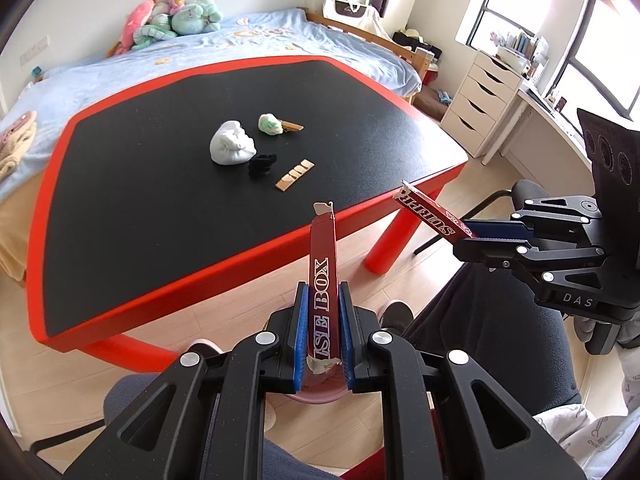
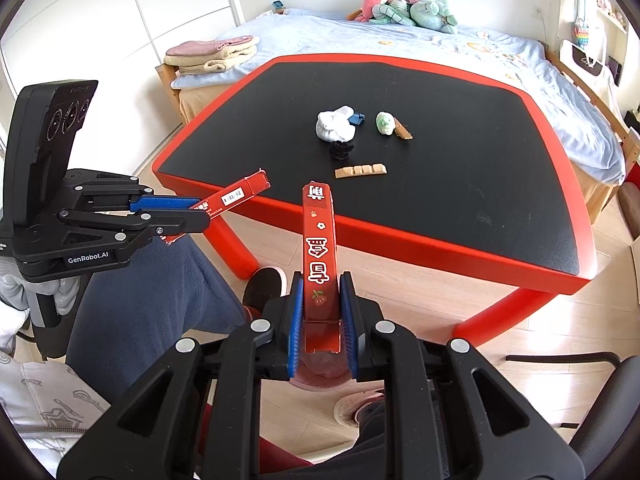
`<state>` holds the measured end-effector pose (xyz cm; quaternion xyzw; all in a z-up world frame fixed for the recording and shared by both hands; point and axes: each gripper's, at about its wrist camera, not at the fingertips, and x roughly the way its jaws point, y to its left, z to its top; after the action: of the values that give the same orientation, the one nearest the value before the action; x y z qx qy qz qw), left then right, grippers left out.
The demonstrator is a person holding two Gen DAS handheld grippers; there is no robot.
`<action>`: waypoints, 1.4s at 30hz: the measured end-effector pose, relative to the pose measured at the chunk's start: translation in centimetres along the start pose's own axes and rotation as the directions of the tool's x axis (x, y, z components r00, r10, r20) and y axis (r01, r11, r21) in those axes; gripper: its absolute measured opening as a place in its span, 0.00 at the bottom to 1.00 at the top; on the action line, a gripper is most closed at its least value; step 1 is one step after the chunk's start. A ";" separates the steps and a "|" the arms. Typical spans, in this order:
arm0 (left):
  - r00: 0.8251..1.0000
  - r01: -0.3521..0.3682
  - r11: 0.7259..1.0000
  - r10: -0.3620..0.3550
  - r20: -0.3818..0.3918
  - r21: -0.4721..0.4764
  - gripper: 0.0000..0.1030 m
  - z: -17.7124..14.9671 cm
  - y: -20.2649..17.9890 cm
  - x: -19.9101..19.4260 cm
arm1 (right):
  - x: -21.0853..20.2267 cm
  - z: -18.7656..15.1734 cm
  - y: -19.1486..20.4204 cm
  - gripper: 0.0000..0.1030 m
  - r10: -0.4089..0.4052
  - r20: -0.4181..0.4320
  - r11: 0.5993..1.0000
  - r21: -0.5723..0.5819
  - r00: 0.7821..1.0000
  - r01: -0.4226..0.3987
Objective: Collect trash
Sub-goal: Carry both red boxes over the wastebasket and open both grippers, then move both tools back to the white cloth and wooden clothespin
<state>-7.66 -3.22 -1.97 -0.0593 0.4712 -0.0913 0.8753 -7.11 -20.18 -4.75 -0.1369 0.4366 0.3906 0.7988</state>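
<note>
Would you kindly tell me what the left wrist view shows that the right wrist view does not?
Only the left wrist view shows the white drawer unit and the windows. Only the right wrist view shows the folded towels and a small blue thing behind the white bundle. Both show the black table, and each gripper, left and right, shut on a red cardboard piece.

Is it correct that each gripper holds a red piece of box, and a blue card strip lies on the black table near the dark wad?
Not quite: the card strip is tan, not blue, as the right wrist view shows. The rest holds: the left gripper and right gripper each clamp a red box piece, and the strip lies near the dark wad on the table.
</note>
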 end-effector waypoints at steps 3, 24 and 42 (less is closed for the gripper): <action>1.000 0.006 1.000 -0.007 -0.021 -0.002 0.14 -0.9 -0.3 0.4 | 0.6 -0.7 0.2 0.17 0.006 -0.021 1.000 0.002 1.000 -0.005; 1.000 0.021 0.999 -0.021 -0.012 -0.041 0.86 -1.7 -0.5 1.0 | 1.8 -1.6 -0.2 0.85 0.015 -0.033 0.999 0.043 0.999 -0.013; 0.999 -0.037 0.995 0.034 -0.025 -0.091 0.92 -1.6 1.0 0.6 | 2.1 -1.6 -1.2 0.97 0.006 -0.049 0.997 0.082 0.999 -0.002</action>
<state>-8.57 -2.44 -3.56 -0.0900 0.4862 -0.0547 0.8675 -6.54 -20.81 -7.52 -0.1126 0.4721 0.3704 0.7919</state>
